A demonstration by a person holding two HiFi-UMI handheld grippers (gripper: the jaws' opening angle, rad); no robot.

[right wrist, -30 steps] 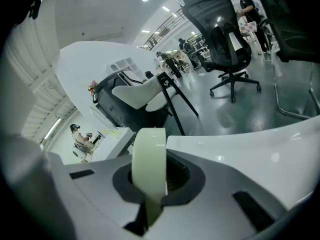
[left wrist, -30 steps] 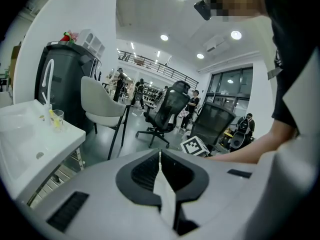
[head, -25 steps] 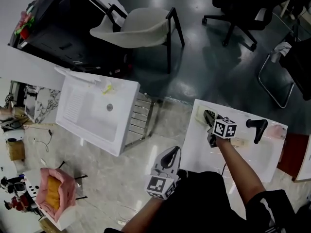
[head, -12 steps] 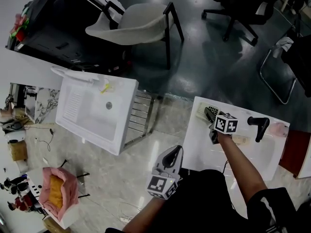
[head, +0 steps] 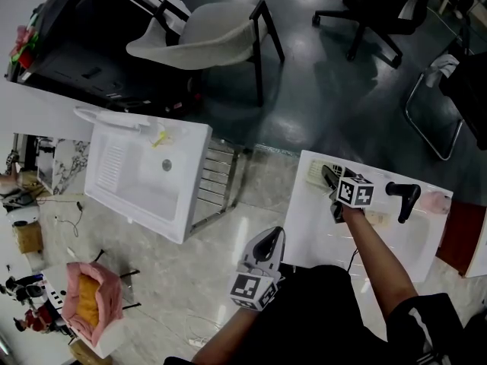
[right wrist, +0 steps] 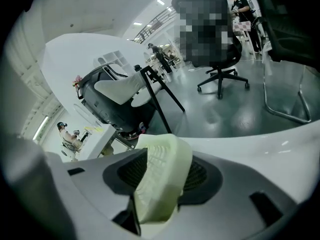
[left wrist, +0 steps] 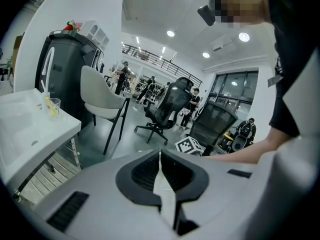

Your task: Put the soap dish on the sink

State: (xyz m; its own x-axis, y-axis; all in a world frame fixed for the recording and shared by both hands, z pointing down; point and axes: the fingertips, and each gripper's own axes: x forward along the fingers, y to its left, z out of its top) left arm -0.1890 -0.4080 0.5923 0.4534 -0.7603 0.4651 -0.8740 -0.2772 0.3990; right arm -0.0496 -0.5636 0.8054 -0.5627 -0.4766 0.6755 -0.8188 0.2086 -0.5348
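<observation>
We find the task at its opening step. The soap dish (right wrist: 161, 171) lies on the white worktop (head: 327, 238), at the corner directly ahead of the right gripper (head: 332, 181). The jaws of that gripper have just been opening and now stand spread, with the dish between them. We see no firm pinch on it, and it does not look lifted.

The left gripper (head: 270, 239) hangs low by the person's body with its jaws pressed together on nothing.

The sink (head: 194, 181) stands well apart, far to the left of both grippers and across open floor.

In our judgement nothing is yet completed. Closing on the dish, lifting it, carrying it across and setting it on the sink all remain.
</observation>
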